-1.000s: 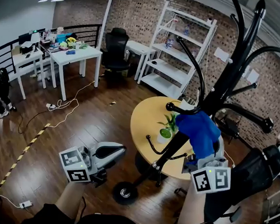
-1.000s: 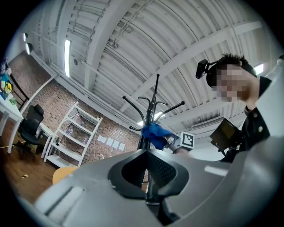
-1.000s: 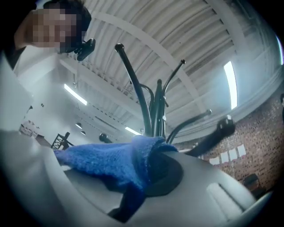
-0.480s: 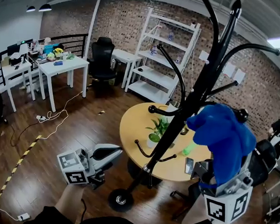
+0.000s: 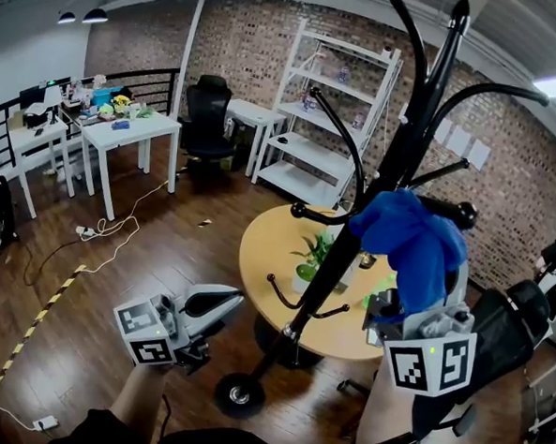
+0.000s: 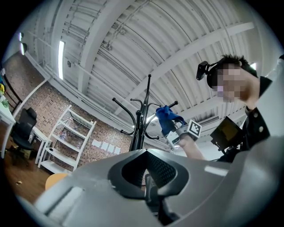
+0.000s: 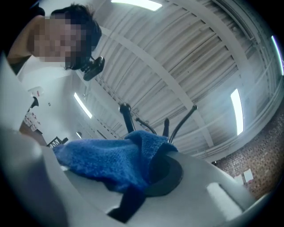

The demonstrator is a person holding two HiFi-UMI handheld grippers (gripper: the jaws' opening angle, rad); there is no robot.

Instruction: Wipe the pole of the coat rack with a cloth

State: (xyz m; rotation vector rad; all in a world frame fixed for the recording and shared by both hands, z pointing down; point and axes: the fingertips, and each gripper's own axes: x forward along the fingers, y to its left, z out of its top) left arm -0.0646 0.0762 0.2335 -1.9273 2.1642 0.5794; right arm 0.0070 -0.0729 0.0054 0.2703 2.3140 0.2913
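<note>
The black coat rack pole (image 5: pixel 373 203) rises slanting from its round base (image 5: pixel 239 392) to hooked arms at the top. A blue cloth (image 5: pixel 410 241) is draped over my right gripper (image 5: pixel 414 295), which is shut on it, and the cloth's left edge touches the pole about midway up. Its jaws are hidden under the cloth. In the right gripper view the cloth (image 7: pixel 106 164) covers the jaws, with the rack's hooks (image 7: pixel 126 117) beyond. My left gripper (image 5: pixel 224 302) hangs low at the left of the base, shut and holding nothing. The left gripper view shows the rack (image 6: pixel 138 128) and the cloth (image 6: pixel 166 117) in the distance.
A round yellow table (image 5: pixel 266 263) with a potted plant (image 5: pixel 308 265) stands just behind the pole. A white shelf unit (image 5: pixel 313 106), white desks (image 5: pixel 133 128) and a black office chair (image 5: pixel 207 109) line the back. Another black chair (image 5: pixel 506 329) is at the right.
My right gripper swung out to the right of the pole with the cloth, then came back in against it, higher than a second ago. The left gripper stayed put.
</note>
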